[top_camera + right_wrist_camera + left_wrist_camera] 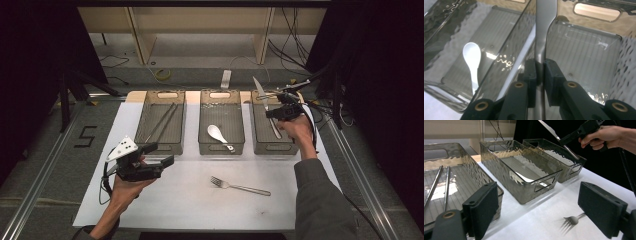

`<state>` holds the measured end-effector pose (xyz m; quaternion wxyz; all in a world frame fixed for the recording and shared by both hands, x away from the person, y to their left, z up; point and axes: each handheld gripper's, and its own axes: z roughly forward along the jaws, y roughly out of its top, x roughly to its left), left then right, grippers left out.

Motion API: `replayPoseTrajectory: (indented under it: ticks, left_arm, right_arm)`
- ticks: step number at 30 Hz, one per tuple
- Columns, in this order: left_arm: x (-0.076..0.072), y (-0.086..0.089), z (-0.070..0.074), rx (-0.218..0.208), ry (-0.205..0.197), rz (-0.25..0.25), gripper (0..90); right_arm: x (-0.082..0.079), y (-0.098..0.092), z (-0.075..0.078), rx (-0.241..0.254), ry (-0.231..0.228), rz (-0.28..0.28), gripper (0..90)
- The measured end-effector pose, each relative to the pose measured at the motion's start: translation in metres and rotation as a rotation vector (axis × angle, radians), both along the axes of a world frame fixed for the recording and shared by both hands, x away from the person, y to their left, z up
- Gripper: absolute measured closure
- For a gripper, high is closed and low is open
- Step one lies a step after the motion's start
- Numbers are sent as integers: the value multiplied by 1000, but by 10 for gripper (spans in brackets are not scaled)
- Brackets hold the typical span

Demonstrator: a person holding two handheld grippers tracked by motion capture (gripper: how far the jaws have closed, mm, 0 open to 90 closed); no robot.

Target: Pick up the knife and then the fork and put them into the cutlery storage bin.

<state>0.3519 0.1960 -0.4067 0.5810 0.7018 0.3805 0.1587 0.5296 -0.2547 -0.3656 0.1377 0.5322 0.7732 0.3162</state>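
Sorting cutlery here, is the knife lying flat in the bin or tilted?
Tilted: the knife, clamped in the right gripper, has its blade angled up past the right bin.

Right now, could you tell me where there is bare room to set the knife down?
The right bin, under the knife in the right gripper, has a bare floor. The white mat is free around the fork. The middle bin holds a white spoon, the left bin chopsticks.
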Motion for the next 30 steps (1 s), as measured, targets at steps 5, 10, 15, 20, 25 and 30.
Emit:
replayPoseTrajectory:
  ticks: [5, 10, 15, 20, 25, 30]
  left_arm:
    - [0, 0, 0, -1, 0, 1, 160]
    - [0, 0, 0, -1, 0, 0, 160]
    - [0, 0, 0, -2, 1, -1, 160]
    - [0, 0, 0, -1, 1, 0, 160]
    - [0, 0, 0, -1, 1, 0, 160]
    - [0, 0, 0, -1, 0, 0, 160]
  right_arm:
    - [2, -1, -5, 2, 8, -8, 815]
    - [3, 1, -9, 2, 11, -24, 815]
    - [3, 0, -16, 7, 16, -48, 814]
    - [3, 0, -24, 12, 30, -67, 814]
    - [5, 1, -27, 13, 40, -90, 814]
    - [5, 5, -31, 19, 47, -94, 813]
